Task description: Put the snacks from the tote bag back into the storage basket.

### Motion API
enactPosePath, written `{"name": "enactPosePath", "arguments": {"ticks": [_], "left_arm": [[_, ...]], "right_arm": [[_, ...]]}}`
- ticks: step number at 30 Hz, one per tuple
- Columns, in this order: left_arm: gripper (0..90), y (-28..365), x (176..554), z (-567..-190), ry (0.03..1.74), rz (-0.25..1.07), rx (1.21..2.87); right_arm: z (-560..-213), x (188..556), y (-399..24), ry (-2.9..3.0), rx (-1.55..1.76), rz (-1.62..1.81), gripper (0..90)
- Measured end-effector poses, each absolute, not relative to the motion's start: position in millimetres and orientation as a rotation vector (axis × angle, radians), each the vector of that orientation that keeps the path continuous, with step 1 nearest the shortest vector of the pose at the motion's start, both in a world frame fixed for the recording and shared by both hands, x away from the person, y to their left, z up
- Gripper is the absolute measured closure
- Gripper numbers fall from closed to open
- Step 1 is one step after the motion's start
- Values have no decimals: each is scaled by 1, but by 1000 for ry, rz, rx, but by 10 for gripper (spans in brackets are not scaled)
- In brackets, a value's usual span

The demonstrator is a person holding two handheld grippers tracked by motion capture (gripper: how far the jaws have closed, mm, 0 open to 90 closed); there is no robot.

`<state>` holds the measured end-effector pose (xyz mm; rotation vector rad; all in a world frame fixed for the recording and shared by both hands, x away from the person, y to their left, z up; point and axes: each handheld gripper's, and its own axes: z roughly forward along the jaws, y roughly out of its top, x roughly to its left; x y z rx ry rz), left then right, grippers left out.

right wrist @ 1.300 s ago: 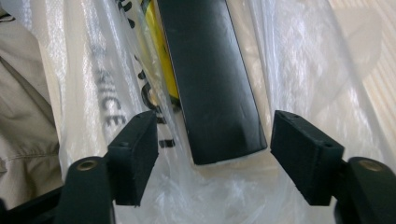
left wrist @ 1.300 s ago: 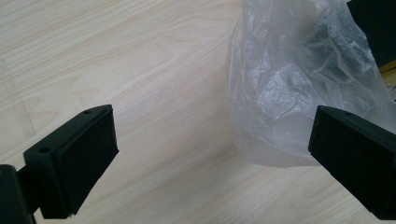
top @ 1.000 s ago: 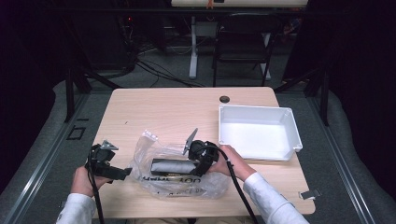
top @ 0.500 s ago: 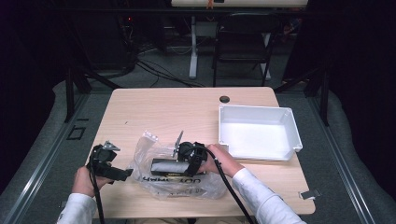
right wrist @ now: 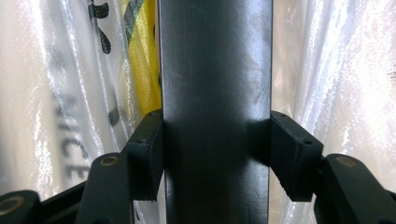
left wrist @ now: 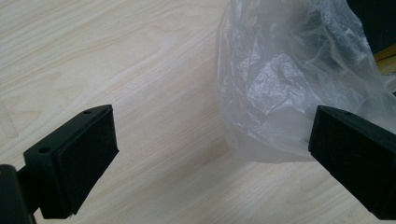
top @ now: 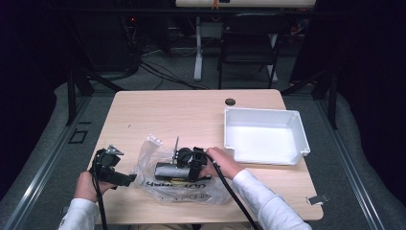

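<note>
A dark grey bar-shaped object (right wrist: 215, 70) lies along a crumpled clear plastic bag (top: 177, 188) with black print, at the table's front. I cannot tell whether it is inside the bag or on top of it. My right gripper (top: 181, 165) points left over the bag. Its jaws have just been closing, and the pads now press on both sides of the dark object (top: 165, 171). My left gripper (top: 128, 179) stands open at the bag's left edge. In the left gripper view the bag (left wrist: 280, 84) bulges beside the right-hand jaw, and nothing is gripped.
A white rectangular tray (top: 297, 132) stands at the right of the light wood table (top: 167, 115). A dark round hole (top: 230, 101) sits near the far edge. A small metal clip (top: 316, 199) lies at the front right corner. Something yellow (right wrist: 144, 56) shows through the bag.
My right gripper has moved left and slightly down over the bag, with the dark object. The left gripper has stayed in place.
</note>
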<state>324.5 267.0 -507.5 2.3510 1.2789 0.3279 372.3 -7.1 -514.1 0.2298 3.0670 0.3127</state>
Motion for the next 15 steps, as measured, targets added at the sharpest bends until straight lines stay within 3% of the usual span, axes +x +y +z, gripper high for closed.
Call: {"name": "enactPosePath", "arguments": {"ticks": [15], "left_arm": [[11,268,324,-507,1283,324,2349]], "right_arm": [[-479,363,-20,3056,207,406,425]]}}
